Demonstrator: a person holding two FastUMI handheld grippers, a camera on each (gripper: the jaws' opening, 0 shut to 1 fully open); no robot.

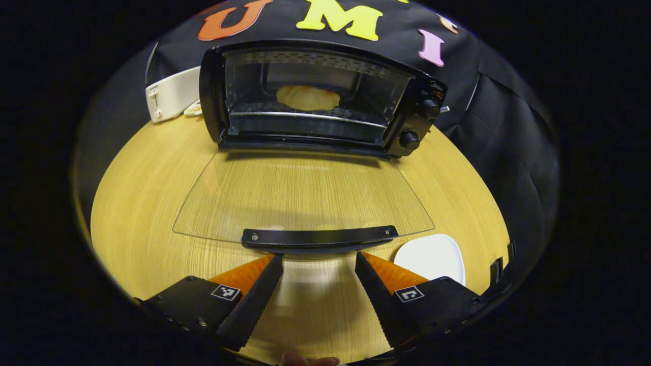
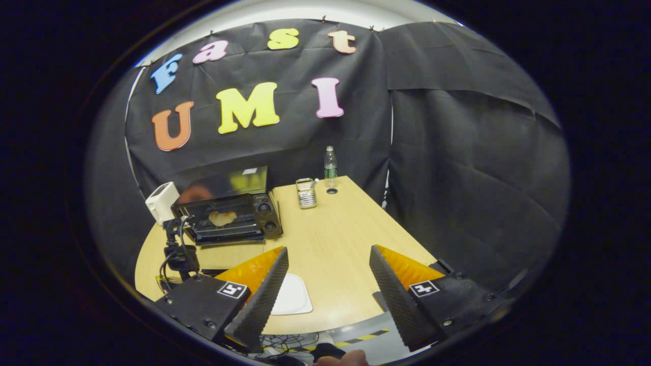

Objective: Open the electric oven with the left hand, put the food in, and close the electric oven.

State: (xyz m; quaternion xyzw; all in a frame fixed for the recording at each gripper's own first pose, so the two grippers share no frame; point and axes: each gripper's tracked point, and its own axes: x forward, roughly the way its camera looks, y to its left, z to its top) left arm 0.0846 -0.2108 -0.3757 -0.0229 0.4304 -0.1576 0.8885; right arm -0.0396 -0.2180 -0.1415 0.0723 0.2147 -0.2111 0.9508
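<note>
In the left gripper view the left gripper (image 1: 319, 264) has its two fingers spread wide and they hold nothing; the black door handle (image 1: 319, 236) of the electric oven (image 1: 325, 101) lies just beyond the fingertips, toward 12 o'clock, and I cannot tell if the tips touch it. The glass door (image 1: 305, 195) is folded down flat over the wooden table (image 1: 142, 203), its hinge at the oven and the handle edge toward the camera. The food (image 1: 307, 97), a pale flat piece of bread, lies on the rack inside the open cavity, at 12 o'clock from the fingers and well apart from them; its long axis runs from 9 to 3 o'clock, across the oven mouth. The oven's mouth faces the camera, with two knobs (image 1: 419, 124) on the panel at its 3 o'clock side. A white toaster (image 1: 170, 94) stands at 10 o'clock beside the oven, and a white plate (image 1: 432, 256) lies at 4 o'clock of the handle. The right gripper view looks from farther back: the right gripper (image 2: 328, 267) is also wide apart and empty, above the table edge, with the plate (image 2: 292, 297) just beside one finger. Here the oven (image 2: 229, 216) is at 10 o'clock, the food (image 2: 223, 217) visible inside, and the other gripper (image 2: 178, 249) stands before it. A water bottle (image 2: 330, 165) and a small metal tray (image 2: 306, 193) stand at the far end of the table.
</note>
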